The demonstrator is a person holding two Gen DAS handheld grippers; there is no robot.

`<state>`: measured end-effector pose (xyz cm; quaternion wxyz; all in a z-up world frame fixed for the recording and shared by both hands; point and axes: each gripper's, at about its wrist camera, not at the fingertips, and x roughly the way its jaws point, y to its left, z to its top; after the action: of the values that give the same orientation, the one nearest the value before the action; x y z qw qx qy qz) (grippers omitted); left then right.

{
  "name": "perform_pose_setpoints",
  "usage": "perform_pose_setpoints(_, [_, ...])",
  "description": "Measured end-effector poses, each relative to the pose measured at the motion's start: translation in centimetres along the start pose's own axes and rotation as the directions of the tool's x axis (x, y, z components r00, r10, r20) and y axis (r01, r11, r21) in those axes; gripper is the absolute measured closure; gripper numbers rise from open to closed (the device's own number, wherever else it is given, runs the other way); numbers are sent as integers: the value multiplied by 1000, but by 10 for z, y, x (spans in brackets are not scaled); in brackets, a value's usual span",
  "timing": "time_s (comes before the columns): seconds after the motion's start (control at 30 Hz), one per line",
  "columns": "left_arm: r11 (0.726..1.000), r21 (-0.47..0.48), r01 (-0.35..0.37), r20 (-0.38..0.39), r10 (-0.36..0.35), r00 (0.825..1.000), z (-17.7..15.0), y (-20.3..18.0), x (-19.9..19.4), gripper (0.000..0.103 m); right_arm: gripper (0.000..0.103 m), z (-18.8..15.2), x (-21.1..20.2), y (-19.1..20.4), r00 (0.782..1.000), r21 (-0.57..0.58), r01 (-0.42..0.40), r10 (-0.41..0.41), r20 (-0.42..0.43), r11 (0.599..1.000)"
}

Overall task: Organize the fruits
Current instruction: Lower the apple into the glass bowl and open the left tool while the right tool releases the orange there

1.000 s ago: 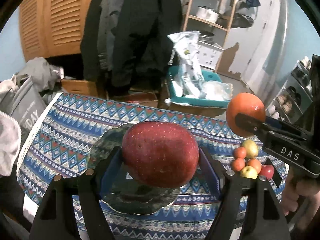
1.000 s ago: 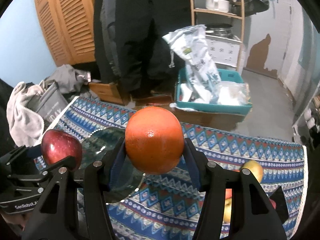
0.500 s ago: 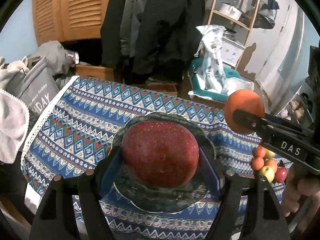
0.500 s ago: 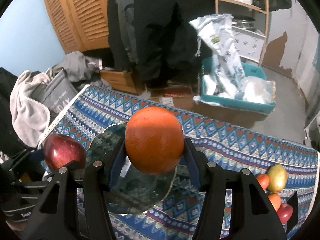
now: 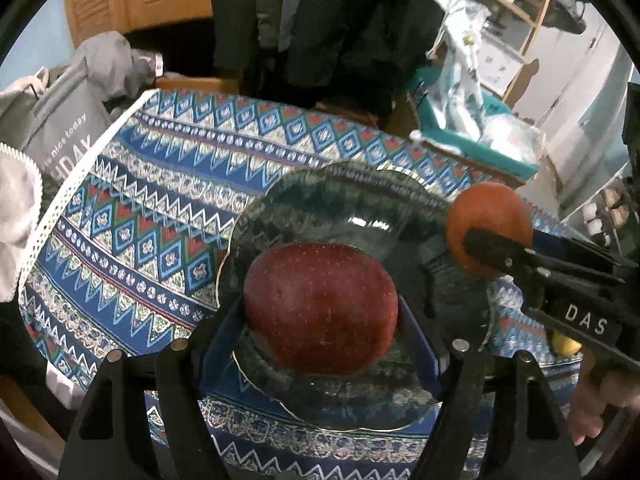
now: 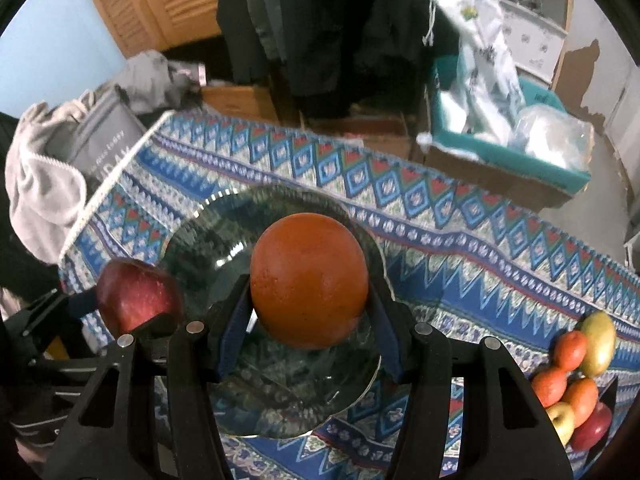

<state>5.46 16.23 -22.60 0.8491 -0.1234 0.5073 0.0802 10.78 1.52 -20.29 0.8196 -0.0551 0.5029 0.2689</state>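
A dark red speckled apple (image 5: 320, 306) sits clamped in the left gripper (image 5: 320, 320) above the clear scalloped glass plate (image 5: 320, 196) near the patterned blue tablecloth's (image 5: 140, 208) left end; the right gripper (image 6: 308, 312) clasps a round orange (image 6: 308, 280) over the same plate

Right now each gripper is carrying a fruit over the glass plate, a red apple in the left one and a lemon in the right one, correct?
Not quite. The right gripper holds an orange, not a lemon, as the right wrist view shows. The rest stands: the left gripper carries the red apple, both over the glass plate.
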Motion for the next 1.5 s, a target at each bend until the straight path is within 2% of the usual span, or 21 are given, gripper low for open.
perform_pose_setpoints(0.37, [1000,10,-9,-113,10,994,-15,-3,35,25,47,-26,46,-4,990,-21,10,-13,-137,1000])
perform_pose_setpoints(0.57, [1000,-1,-16,-154,15,988,-18,-3,47,25,47,-33,52,-6,986,-23,3,-6,-164,1000])
perform_pose_setpoints(0.77, [999,32,-38,-192,43,980,-25,-8,57,25,46,-34,57,-11,983,2,-2,2,-184,1000])
perform_pose_setpoints(0.83, [999,36,-38,-164,44,986,-25,-9,51,26,45,-33,56,-11,985,0,-4,4,-175,1000])
perform_pose_setpoints(0.93, [998,45,-48,-117,53,992,-20,-11,37,18,45,-28,49,-10,987,17,-43,45,-152,999])
perform_pose_setpoints(1.13, [1000,15,-18,-84,19,996,-14,-6,20,18,45,-19,30,-7,995,11,-31,32,-96,999])
perform_pose_setpoints(1.5, [1000,21,3,70,-4,998,3,-13,-40,18,45,3,-35,-4,997,18,24,-25,78,1000])
